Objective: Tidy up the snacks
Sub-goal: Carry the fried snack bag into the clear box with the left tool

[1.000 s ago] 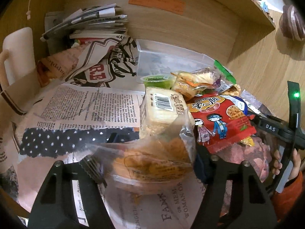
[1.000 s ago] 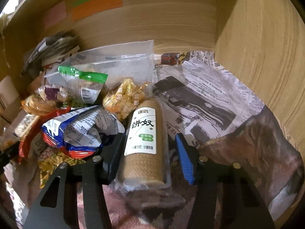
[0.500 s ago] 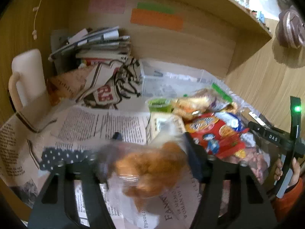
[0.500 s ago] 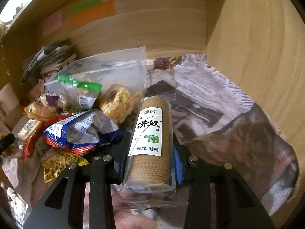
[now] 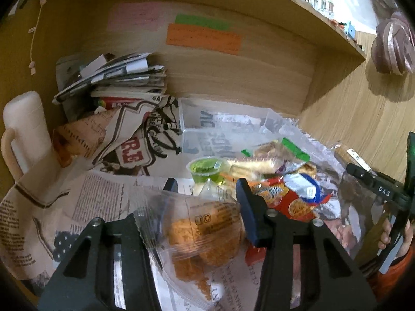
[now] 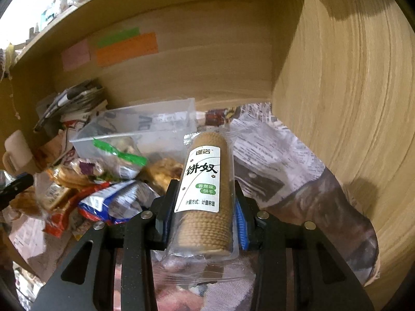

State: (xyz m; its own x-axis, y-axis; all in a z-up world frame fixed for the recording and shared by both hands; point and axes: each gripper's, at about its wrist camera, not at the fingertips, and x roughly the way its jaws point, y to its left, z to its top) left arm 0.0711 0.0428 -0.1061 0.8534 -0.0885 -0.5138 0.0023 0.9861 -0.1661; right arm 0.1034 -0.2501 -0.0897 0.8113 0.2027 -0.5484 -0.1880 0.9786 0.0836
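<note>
**Both grippers held a snack above the newspaper-lined shelf**

At the far left a cream mug (image 5: 24, 127) stood against the wooden side wall. Right of it a stack of folded papers (image 5: 116, 77) leaned on the back panel, under a pink note (image 5: 133, 16), a green note (image 5: 202, 22) and an orange note (image 5: 203, 39). Newspaper (image 5: 98, 197) covered the shelf floor.

In the near middle of the left wrist view, the left gripper (image 5: 206, 194) was clamped on a clear bag of orange fried snacks (image 5: 205, 235), its fingers pressed into the bag's sides and the bag raised off the paper. Beyond the fingertips a green jelly cup (image 5: 206, 168) sat at the near edge of a clear plastic bin (image 5: 223, 121), which stood against the back panel. Right of the cup lay the snack pile (image 5: 288, 194): red and blue packets and clear wrapped pastries, crowded and overlapping in front of the bin. At the far right edge the other gripper's black body showed with fingers of the person's hand (image 5: 386, 235) around its handle.

In the right wrist view, the right gripper (image 6: 205, 207) was closed on a cracker roll (image 6: 205, 189) in clear wrap with a white label, gripped at its sides and pointing away toward the bin's right end (image 6: 181, 119). The pile lay to its left, bare newspaper to its right.
</note>
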